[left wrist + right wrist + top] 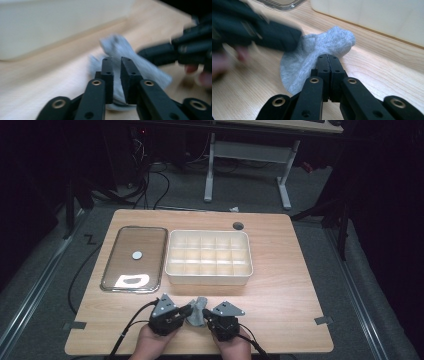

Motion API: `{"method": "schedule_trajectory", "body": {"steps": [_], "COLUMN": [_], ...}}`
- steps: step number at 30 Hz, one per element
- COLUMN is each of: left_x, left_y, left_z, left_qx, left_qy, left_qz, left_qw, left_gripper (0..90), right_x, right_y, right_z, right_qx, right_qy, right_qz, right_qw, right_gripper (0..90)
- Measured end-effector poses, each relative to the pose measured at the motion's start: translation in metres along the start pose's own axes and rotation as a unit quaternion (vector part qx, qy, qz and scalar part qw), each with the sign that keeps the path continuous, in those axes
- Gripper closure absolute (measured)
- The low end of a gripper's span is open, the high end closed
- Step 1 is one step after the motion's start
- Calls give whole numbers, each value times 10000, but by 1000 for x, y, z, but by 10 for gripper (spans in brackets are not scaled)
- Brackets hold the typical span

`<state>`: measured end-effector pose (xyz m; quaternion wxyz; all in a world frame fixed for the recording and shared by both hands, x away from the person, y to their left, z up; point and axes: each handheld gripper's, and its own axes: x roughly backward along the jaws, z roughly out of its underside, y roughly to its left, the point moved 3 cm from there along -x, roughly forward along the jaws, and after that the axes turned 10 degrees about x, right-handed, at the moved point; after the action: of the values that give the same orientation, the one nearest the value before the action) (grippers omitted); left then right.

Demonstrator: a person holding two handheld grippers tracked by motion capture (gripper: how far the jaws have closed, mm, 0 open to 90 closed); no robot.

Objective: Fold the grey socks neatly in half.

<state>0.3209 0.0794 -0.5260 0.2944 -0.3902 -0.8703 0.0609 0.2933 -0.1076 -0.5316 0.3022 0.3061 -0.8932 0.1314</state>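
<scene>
Dark room, cables on the grey floor, and a pale wooden desk point(280, 285) in the centre of the high view. At the lower centre of that frame a small grey sock point(197, 312) lies bunched on the wood, just in front of the cream divided box point(209, 278). The right tool point(206, 314) comes in from the lower right, its jaws pressed together with a fold of the sock pinched between them, plain in the right gripper view. The left tool point(189, 310) meets the sock from the lower left; its jaws stand a little apart, fabric in the gap, though the blur hides whether the pads press on it. Both hands enter at the bottom edge. Left of the box sits a clear lid point(134, 259), flat on the desk.
</scene>
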Motion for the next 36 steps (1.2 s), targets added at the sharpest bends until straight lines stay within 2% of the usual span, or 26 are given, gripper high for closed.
{"method": "schedule_trajectory", "body": {"steps": [1, 2, 4, 6, 8, 14, 22, 29, 33, 36], "left_x": [3, 2, -3, -10, -16, -19, -27, -37, -37, -35], "left_y": [6, 16, 22, 20, 9, -6, -33, -41, -40, -37], "left_z": [-1, 0, 4, 9, 13, 15, 22, 21, 25, 26], "left_qx": [20, 49, 33, 18, -175, -325, -595, -671, -809, -817], "left_qy": [-39, 132, 378, 600, 750, 823, 997, 1106, 1268, 1293], "left_qz": [-120, -331, -448, -380, -325, -157, 196, 316, 213, 181], "left_qw": [9999, 9994, 9983, 9975, 9965, 9960, 9930, 9911, 9884, 9881], "left_gripper": [852, 860, 868, 869, 870, 887, 900, 900, 900, 881], "right_x": [0, 0, 0, 0, 0, 3, 6, 15, 11, 7], "right_y": [-1, -1, -1, 0, 1, 3, 0, -4, -1, 1], "right_z": [1, 2, 3, 3, 3, 1, -1, 0, 6, 10], "right_qx": [-5, 1, 14, 9, 19, 58, 119, 159, 185, 157], "right_qy": [6, -4, 15, 13, -3, -38, -8, -17, 30, 78], "right_qz": [3, -5, -19, -38, -55, -54, 70, 120, 5, -33], "right_qw": [10000, 10000, 10000, 10000, 10000, 10000, 9999, 9998, 9998, 9998], "right_gripper": [900, 900, 900, 898, 896, 890, 889, 892, 900, 900]}}
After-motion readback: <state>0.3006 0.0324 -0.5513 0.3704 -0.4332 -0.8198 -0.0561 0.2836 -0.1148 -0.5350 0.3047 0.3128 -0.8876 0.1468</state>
